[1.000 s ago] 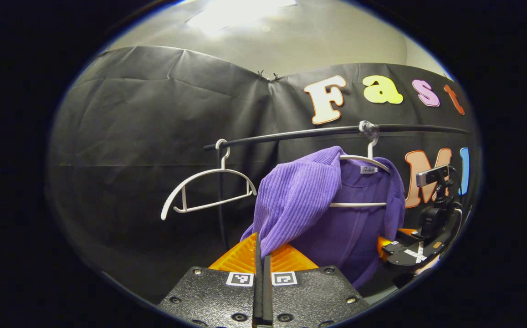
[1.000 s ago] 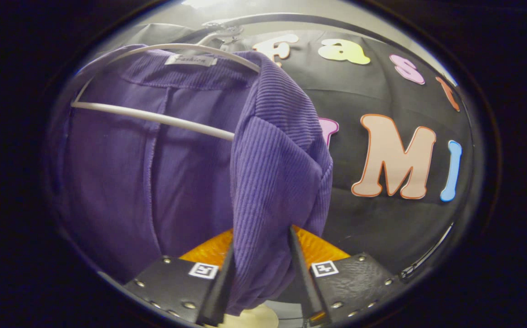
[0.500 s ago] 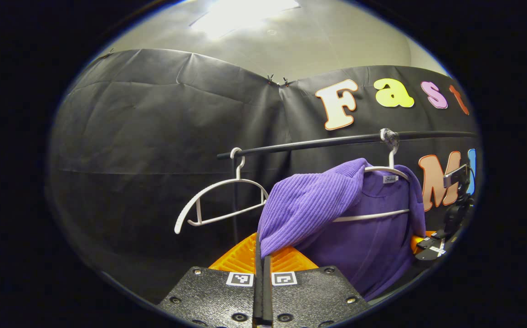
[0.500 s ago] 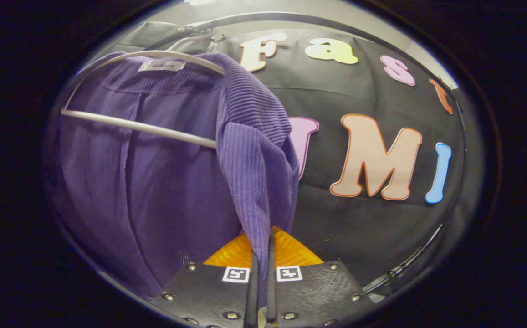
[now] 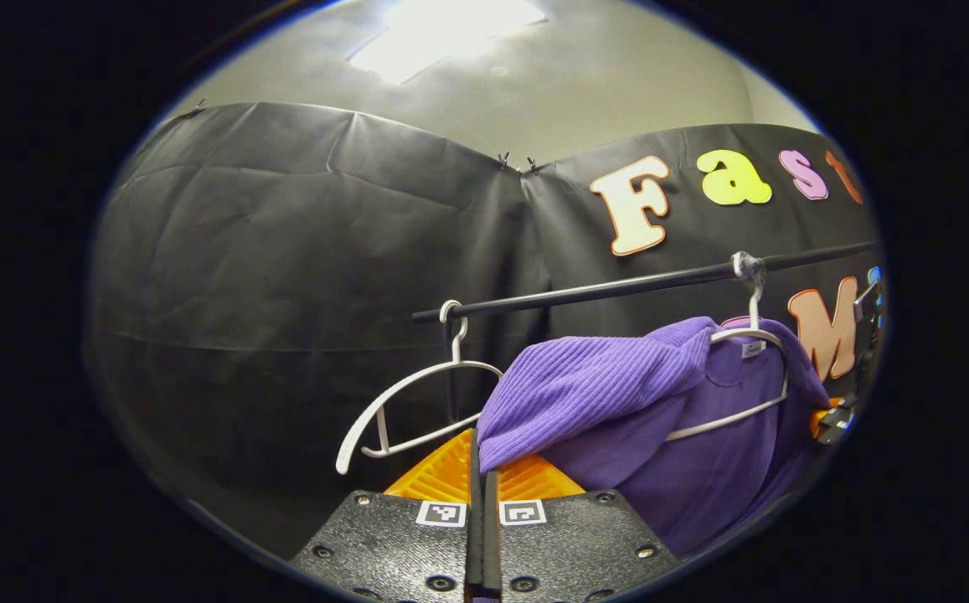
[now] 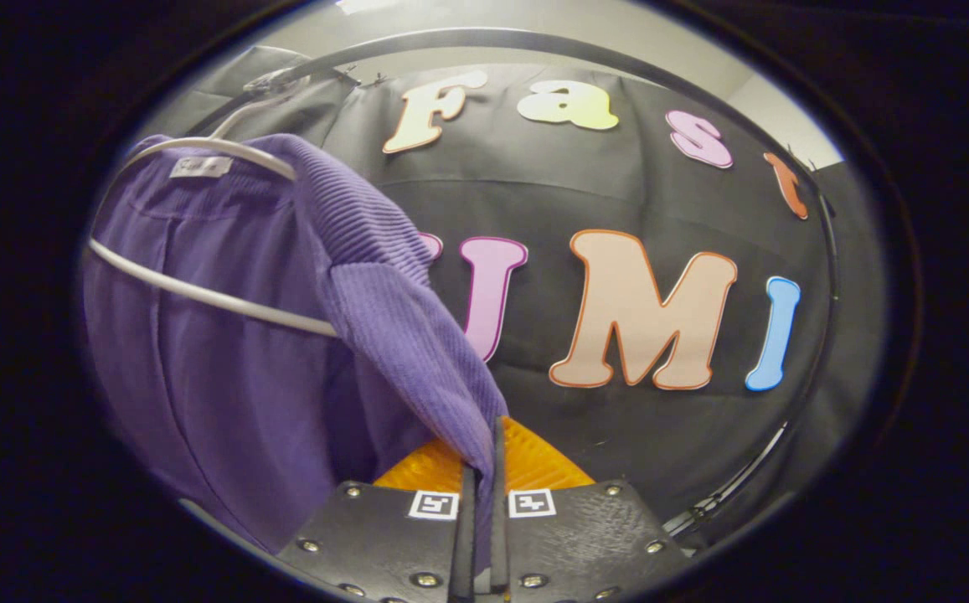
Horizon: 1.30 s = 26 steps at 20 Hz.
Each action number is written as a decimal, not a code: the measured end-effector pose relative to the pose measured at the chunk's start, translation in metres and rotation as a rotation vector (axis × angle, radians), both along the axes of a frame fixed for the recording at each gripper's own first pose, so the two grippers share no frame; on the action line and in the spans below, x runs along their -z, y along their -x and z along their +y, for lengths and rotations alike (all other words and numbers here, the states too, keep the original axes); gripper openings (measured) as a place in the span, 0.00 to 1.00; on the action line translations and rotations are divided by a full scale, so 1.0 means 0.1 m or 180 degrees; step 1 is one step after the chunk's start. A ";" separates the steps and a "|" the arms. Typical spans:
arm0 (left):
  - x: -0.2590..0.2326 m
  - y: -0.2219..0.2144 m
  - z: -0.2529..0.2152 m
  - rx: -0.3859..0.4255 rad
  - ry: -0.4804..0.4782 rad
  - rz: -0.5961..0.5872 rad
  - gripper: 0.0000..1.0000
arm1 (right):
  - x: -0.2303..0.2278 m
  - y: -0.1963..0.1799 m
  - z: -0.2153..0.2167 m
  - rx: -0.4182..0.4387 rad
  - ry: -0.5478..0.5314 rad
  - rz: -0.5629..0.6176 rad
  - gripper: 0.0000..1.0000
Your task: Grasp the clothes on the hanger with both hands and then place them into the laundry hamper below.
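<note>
Now both tools are clamped on the purple garment (image 5: 618,402), and that is the main change: a second ago the right tool (image 6: 481,502) stood with its fingers spread around the hanging sleeve, half a second ago they had come together on it, and in the right gripper view they are pressed tight with a fold of ribbed purple cloth pinched between them. The left tool (image 5: 481,502) was already closed on the other shoulder of the garment across all three moments, and in the left gripper view its fingers meet with the cloth running down into the seam between them. Since that grip was made, the garment has been drawn out sideways: the left shoulder has slid off its end of the white hanger (image 5: 752,368) and now stretches low toward the left tool, while the collar still drapes over the hanger, which has tipped on the black rail (image 5: 643,285). An empty white hanger (image 5: 417,402) hangs on the same rail to the left of it. The garment, then, is held at both ends but not yet free of the hanger; my judgement is that pulling it clear comes next, then lowering it. The laundry hamper lies somewhere below and its position cannot be told from here.
</note>
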<state>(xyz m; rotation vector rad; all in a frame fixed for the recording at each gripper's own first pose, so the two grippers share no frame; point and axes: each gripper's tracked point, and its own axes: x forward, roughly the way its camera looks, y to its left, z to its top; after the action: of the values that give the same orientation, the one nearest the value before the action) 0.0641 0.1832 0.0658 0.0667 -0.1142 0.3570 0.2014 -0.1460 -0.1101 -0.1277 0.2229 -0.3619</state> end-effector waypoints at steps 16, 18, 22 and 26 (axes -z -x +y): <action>-0.11 -0.49 0.47 -0.0115 0.0073 -0.0110 0.00 | -0.29 -0.36 -0.44 0.0197 -0.0101 -0.0309 0.07; -0.07 -0.54 0.48 -0.0108 0.0027 -0.0085 0.00 | -0.32 -0.38 -0.49 0.0222 -0.0084 -0.0325 0.07; 0.02 -0.62 0.51 -0.0124 0.0018 -0.0049 0.00 | -0.37 -0.41 -0.52 0.0220 -0.0044 -0.0356 0.07; 0.18 -0.69 0.53 -0.0148 0.0040 0.0046 0.00 | -0.33 -0.42 -0.54 0.0228 -0.0044 -0.0345 0.07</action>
<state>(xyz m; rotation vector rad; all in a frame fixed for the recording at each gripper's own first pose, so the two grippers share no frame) 0.1327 0.2367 0.0483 0.0595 -0.0961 0.4035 0.2438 -0.1997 -0.0767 -0.0862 0.1230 -0.4373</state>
